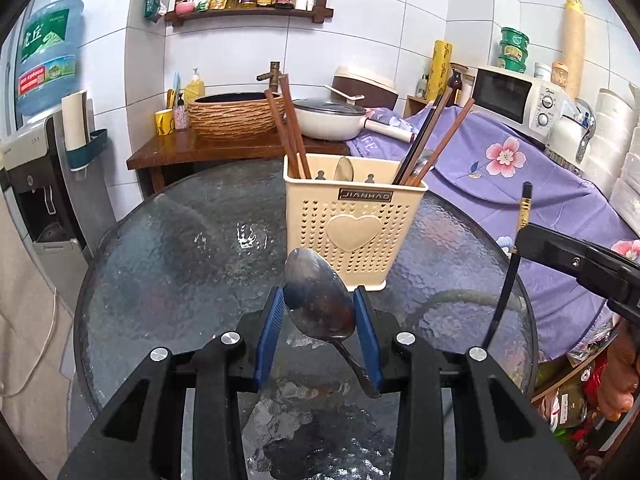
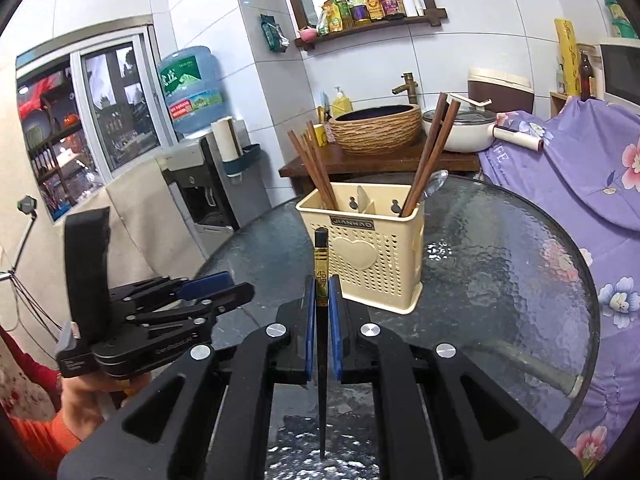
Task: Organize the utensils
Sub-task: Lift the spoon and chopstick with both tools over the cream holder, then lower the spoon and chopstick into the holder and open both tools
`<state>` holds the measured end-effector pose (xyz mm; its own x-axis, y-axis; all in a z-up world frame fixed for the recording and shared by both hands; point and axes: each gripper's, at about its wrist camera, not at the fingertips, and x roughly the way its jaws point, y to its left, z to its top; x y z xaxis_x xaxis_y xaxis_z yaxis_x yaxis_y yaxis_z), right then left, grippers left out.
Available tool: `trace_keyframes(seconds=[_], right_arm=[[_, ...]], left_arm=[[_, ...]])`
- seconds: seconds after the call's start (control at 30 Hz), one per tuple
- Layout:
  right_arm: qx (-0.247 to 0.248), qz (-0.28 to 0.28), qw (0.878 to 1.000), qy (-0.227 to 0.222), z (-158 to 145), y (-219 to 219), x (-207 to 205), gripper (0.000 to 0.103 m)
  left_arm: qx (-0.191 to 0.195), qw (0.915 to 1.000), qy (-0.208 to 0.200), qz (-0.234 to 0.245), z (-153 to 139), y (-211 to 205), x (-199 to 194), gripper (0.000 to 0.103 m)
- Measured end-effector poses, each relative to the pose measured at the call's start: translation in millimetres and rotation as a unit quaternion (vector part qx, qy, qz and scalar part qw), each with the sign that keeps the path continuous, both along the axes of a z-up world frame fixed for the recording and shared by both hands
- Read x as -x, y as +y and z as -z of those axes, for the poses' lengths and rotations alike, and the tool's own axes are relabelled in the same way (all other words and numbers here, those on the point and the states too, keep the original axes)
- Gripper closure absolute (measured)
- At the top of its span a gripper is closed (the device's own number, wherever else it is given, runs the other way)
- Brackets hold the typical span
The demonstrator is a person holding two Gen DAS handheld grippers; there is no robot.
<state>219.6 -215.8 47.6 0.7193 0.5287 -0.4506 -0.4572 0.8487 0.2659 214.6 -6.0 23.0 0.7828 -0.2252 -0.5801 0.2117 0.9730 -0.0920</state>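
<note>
A dull metal spoon (image 1: 320,300) is sitting bowl-up between the blue pads of the left gripper (image 1: 320,300), which is partly closed and pinching the bowl by its edges above the round textured-glass table (image 1: 160,260). The right gripper (image 2: 319,292) is clamping tight on a black chopstick with a gold band (image 2: 321,276), its square end pointing up. Just beyond both, a cream perforated plastic utensil holder with a heart (image 1: 352,232) is standing on the table, holding brown wooden chopsticks (image 1: 290,128) and another spoon.
</note>
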Motion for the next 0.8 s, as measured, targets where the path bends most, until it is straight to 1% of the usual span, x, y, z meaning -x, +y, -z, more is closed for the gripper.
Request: trace_keyframes(seconds=[0.27,0.37,0.57,0.67,0.7,0.8], right_arm=[[0.0,-0.009,1.0,-0.027,-28,1,2,0.095],[0.006,-0.016,0.999,-0.036,-43,5,-3,0.095],[0.019,-0.01,0.997,-0.07,-89,4,-19,0.095],[0.009,-0.003,0.997,-0.079,-118,0,-34,0.095],[0.006,-0.002,0.997,-0.081,-125,-1,-37,0.095],[-0.001,0.019,0.995,-0.098,-156,-2,-54,0.095]], left_arm=[[0.01,0.9999,-0.005,0.011,-13,-2,-8,0.068],[0.011,0.9998,-0.012,0.012,-24,0,-13,0.068],[0.013,0.9988,-0.047,0.008,-73,7,-28,0.068],[0.02,0.9977,-0.065,-0.004,-102,10,-41,0.068],[0.017,0.9965,-0.081,-0.013,-118,11,-46,0.068],[0.012,0.9942,-0.104,-0.027,-149,9,-61,0.068]])
